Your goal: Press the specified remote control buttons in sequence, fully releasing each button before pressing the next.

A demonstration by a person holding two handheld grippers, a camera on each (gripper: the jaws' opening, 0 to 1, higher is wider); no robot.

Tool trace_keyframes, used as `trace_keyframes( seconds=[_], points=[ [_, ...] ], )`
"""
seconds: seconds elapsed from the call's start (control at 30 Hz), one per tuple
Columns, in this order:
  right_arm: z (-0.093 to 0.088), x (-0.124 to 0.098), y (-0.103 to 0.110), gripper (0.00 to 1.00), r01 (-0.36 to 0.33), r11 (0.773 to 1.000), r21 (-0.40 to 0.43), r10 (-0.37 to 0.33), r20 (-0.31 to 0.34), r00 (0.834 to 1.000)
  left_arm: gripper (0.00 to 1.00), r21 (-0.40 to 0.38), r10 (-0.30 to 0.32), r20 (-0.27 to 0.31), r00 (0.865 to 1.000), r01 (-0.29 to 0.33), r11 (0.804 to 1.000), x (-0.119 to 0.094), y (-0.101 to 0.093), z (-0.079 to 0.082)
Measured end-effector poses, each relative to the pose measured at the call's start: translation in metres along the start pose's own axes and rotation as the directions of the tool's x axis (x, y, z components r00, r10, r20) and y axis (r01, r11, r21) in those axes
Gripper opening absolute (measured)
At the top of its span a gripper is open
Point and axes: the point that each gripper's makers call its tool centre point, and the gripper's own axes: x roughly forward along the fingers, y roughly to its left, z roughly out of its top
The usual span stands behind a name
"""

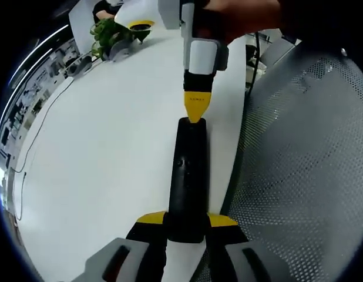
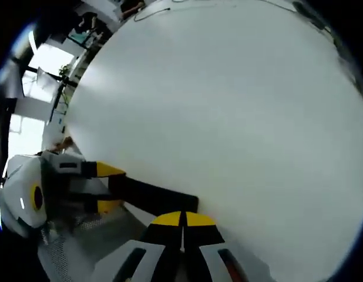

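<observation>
1. Two grippers are sharing one job here: the left gripper is clenching the near end of a black remote, its yellow-tipped jaws pinching the sides so the body cannot slide or twist under a press.
2. That remote is lying lengthwise along the right edge of the white counter, running away from the left gripper, with a grey perforated panel just beside the edge.
3. At the far end of the remote, the right gripper is coming down from above in a person's hand, jaws closed together into a single yellow point that is touching or nearly touching the remote's far tip; I cannot tell which.
4. Its jaws are probably being kept shut because one narrow tip can poke a small button without catching its neighbours.
5. Seen from the right gripper view, the right gripper is showing its jaws meeting with nothing between them, just over the end of the remote.
6. Far on the counter, a green plant and a cable are sitting well apart from the work.
</observation>
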Motion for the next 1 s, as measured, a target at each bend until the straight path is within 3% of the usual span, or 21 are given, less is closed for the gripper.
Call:
trace_keyframes(
  seconds=[0.4, 0.57, 0.8, 1.0],
  points=[
    [0.0005, 0.0026, 0.0016, 0.00, 0.078, 0.995, -0.065, -0.079, -0.011, 0.997, 0.25, 0.000, -0.002, -0.004, 1.000, 0.002, 1.000, 0.0001, 0.0000, 0.0000],
    [0.0005, 0.0019, 0.0005, 0.00, 0.056, 0.997, -0.057, -0.056, -0.005, 0.998, 0.25, -0.007, 0.000, -0.001, 1.000, 0.000, 1.000, -0.0003, -0.0001, 0.0000],
    [0.0006, 0.0009, 0.0004, 0.00, -0.015, 1.000, 0.023, 0.015, -0.016, 1.000, 0.25, -0.014, 0.003, 0.009, 1.000, -0.003, 1.000, -0.0006, 0.0001, 0.0000],
    [-0.0034, 0.0006, 0.0011, 0.00, -0.021, 0.999, 0.038, 0.022, -0.033, 0.999, 0.25, -0.016, 0.005, 0.012, 1.000, -0.005, 1.000, -0.0009, 0.0003, 0.0000]
  ],
)
